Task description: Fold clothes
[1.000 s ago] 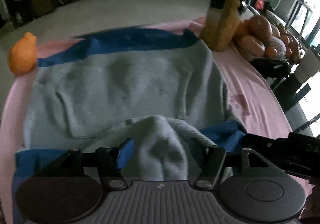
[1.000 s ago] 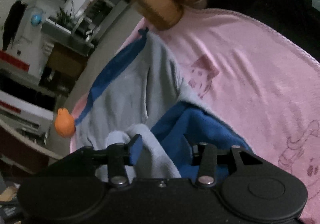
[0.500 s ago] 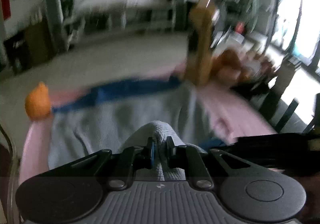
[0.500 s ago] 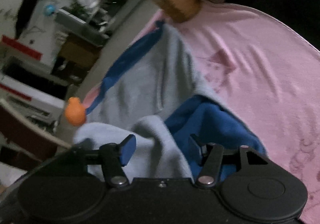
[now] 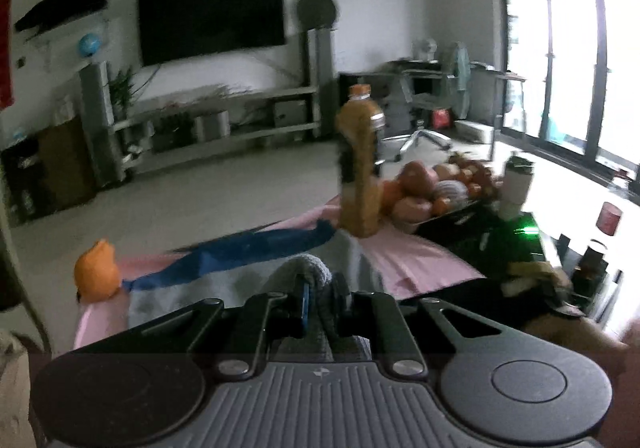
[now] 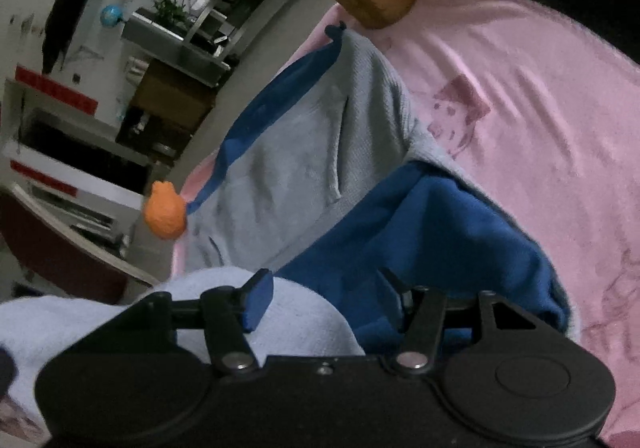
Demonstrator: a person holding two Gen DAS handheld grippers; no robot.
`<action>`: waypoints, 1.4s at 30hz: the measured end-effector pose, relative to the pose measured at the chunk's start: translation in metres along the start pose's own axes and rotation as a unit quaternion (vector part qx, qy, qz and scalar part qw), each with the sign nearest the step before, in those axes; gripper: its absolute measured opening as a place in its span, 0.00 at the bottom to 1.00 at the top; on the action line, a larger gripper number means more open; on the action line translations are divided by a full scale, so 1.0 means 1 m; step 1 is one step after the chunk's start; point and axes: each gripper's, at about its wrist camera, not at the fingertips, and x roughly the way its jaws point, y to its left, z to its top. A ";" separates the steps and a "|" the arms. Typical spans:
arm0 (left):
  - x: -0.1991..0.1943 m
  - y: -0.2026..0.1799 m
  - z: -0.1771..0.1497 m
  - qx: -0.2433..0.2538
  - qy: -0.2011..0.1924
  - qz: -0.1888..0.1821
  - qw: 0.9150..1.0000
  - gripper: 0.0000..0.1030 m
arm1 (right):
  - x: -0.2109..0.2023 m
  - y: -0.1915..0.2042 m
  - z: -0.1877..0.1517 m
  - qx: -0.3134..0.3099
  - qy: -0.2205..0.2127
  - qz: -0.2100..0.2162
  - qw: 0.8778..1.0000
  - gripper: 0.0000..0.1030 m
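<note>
A grey knit garment (image 6: 300, 151) with blue trim and a blue inner side (image 6: 420, 232) lies on a pink cloth (image 6: 520, 107). My left gripper (image 5: 320, 300) is shut on a bunched grey fold (image 5: 312, 272) of it and holds that fold raised above the table. In the right wrist view the lifted pale fold (image 6: 280, 328) hangs at the lower left. My right gripper (image 6: 326, 294) hovers low over the turned-up blue part. Its jaws stand apart and the pads do not press the fabric.
A tall bottle of orange drink (image 5: 358, 167) stands at the garment's far corner, beside a tray of fruit (image 5: 436, 191). An orange toy (image 5: 98, 274) sits at the table's far left edge. A white cup (image 5: 516, 183) and dark items crowd the right.
My left gripper has closed on the grey fold and risen with it, its view tilting up toward the room. The right gripper's jaws have widened a little; it has stayed in place.
</note>
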 end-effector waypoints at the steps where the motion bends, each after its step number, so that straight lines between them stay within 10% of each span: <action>1: 0.008 0.005 0.001 -0.008 0.007 0.007 1.000 0.11 | -0.001 0.002 -0.001 -0.009 -0.001 -0.004 1.000 0.54; 12: 0.132 0.048 0.026 -0.055 0.107 0.163 0.979 0.35 | 0.006 0.004 0.004 -0.025 -0.028 -0.054 0.998 0.56; 21: 0.054 0.077 -0.042 -0.089 0.115 0.079 0.986 0.41 | -0.018 0.012 -0.002 -0.046 -0.038 -0.005 0.998 0.55; 24: 0.055 0.074 -0.069 -0.087 0.129 0.058 0.986 0.33 | -0.015 0.026 -0.008 -0.088 -0.040 0.004 0.995 0.21; 29: 0.077 0.062 -0.102 -0.078 0.148 0.054 0.984 0.32 | 0.003 0.036 -0.016 -0.112 -0.025 -0.006 0.993 0.18; 35: 0.087 0.113 -0.140 -0.209 0.235 0.107 0.943 0.35 | 0.037 0.025 -0.022 -0.128 0.040 -0.103 0.986 0.15; 37: 0.073 0.115 -0.146 -0.208 0.244 0.129 0.938 0.16 | 0.040 0.021 -0.022 -0.133 0.047 -0.137 0.980 0.09; 42: 0.027 0.119 -0.156 -0.262 0.213 0.084 0.937 0.26 | 0.003 0.015 -0.025 -0.124 0.024 -0.103 0.987 0.29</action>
